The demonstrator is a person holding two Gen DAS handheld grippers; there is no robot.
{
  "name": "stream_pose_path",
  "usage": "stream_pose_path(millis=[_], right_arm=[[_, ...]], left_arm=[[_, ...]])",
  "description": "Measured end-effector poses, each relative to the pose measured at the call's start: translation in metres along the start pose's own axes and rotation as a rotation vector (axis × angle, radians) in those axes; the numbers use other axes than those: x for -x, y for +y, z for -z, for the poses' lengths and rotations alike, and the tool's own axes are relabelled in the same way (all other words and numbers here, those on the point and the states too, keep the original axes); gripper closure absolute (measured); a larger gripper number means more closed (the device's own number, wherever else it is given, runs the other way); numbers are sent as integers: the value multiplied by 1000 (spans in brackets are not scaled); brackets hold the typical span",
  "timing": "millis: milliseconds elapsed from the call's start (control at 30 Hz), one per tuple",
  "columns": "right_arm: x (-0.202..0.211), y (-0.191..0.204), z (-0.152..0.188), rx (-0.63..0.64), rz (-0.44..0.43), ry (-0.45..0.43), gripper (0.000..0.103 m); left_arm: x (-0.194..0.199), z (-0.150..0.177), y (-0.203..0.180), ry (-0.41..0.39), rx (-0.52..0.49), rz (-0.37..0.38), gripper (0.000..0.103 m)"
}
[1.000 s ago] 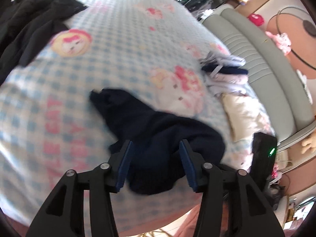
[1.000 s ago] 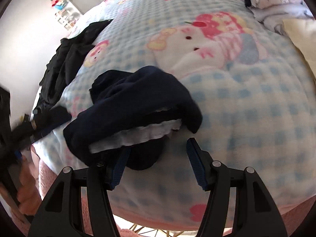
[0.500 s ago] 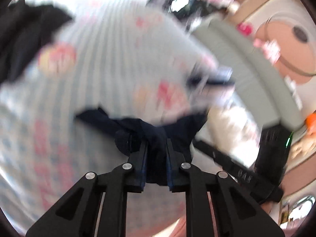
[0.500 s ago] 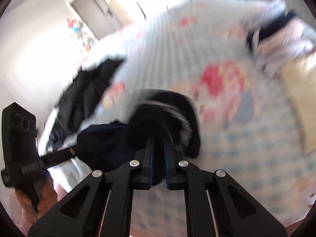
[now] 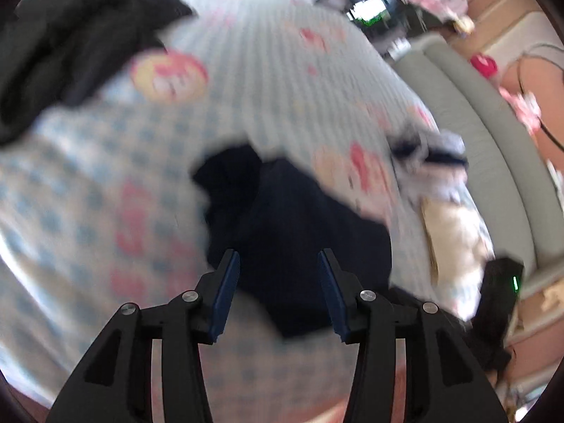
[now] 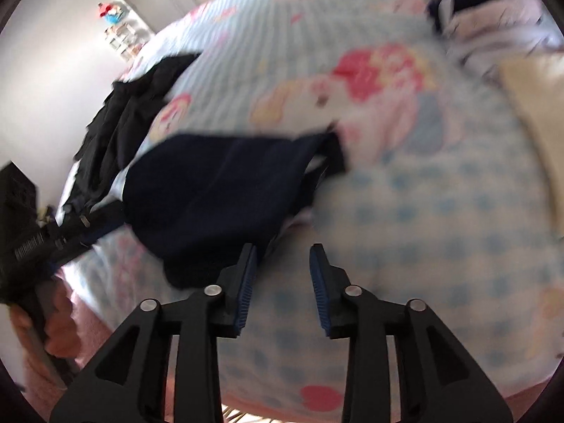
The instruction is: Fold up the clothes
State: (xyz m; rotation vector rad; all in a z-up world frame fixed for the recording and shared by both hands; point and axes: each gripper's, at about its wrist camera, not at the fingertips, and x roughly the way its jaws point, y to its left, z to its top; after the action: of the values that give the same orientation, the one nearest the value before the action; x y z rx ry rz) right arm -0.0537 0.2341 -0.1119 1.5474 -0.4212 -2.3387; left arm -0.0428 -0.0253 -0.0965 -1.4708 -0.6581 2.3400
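A dark navy garment [image 5: 296,232] lies spread on the blue-checked cartoon blanket [image 5: 105,190] near the bed's front edge. It also shows in the right wrist view [image 6: 218,197], flatter, with a white lining edge at its right. My left gripper [image 5: 278,264] is open, its jaws just above the garment's near part. My right gripper [image 6: 283,261] is open and empty, just right of the garment's near corner. Both views are blurred.
A heap of black clothes [image 5: 70,46] lies at the bed's far left, also in the right wrist view [image 6: 130,116]. White and navy clothes [image 5: 430,162] and a cream item [image 5: 454,232] lie at the right. A grey padded headboard [image 5: 493,148] runs behind.
One second ago both grippers were open. Half a second ago both were shut on the bunched navy garment. Now both are open and the garment lies spread flatter on the blanket.
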Motion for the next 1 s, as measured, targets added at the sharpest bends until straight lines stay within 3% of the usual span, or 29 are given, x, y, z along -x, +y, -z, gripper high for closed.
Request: stream_pose_path(millis=[100,233,267,300,333,533,633,733,833,900,1000], right_arm=[[-12,12,5,29,-92,30,50],[-27,26,4,51,-126,29,48],[-32,27,3,47,-115,32,57],[-37,30,1,58,-92,39,88],[-40,33,0,85,-57,42,92],[14,33,-11,116,63,-169,96],[39,9,-12,59,115,-229,97],[53,-23,-6,-23,162,-241,97],[53,-43,-2,-75,278,-230,97],[58,-58,1,-126,311,-221,94],[72,-60,5,-133,351,-248,89]], left_arm=[[-18,6,0,43,6,-3,53],[-29,7,0,40,30,-14,55],[-26,7,-3,22,16,-9,55],[-25,8,-4,18,12,-7,54],[-24,8,-4,18,10,-5,54],[-18,0,0,-9,22,24,53],[-18,0,-2,-1,40,144,53],[-24,6,-15,-13,6,147,53],[-38,9,-17,27,9,132,53],[-43,10,-18,54,13,144,53],[-43,12,-22,53,-6,125,53]])
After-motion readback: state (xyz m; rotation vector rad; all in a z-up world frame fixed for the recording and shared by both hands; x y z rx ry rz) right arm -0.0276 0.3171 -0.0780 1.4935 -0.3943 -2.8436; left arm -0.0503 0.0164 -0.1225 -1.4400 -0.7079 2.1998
